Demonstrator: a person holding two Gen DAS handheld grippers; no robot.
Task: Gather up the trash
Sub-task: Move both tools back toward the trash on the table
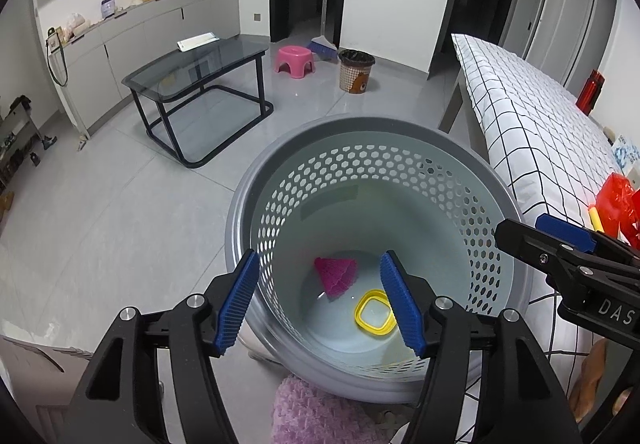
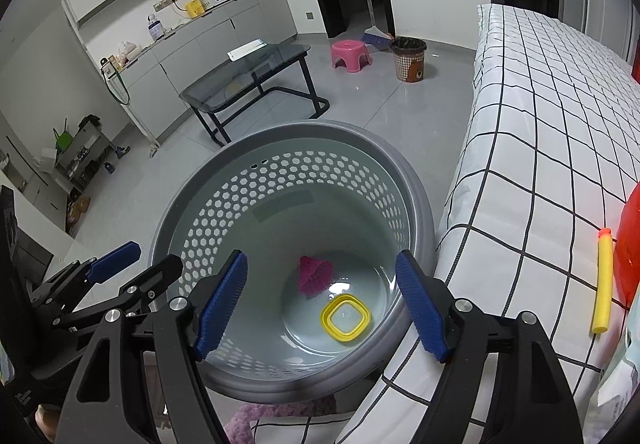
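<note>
Left gripper nearest the lens: blue ribbed fingers spread, nothing between them, hovering over the mouth of the round grey perforated plastic basket. Right gripper same story, fingers spread and empty above the same basket; in the left wrist view it shows only as a side-on black arm at the right edge, partly cut off.

Trash already in the basket bottom: a crumpled magenta mesh piece and a yellow rounded-square plastic lid or ring, lying just beside each other, apart or barely touching — hard to tell. The left gripper's right finger hides the lid's right edge in that view; the right wrist view shows it whole.

Basket stands on the grey tiled floor against the bed with the white black-grid sheet. On the bed: yellow foam dart with orange tip, next to a red plastic bag cut off by the frame edge.

Pink fuzzy fabric under the basket's near rim, mostly hidden by the fingers; probably a slipper or cloth.
</note>
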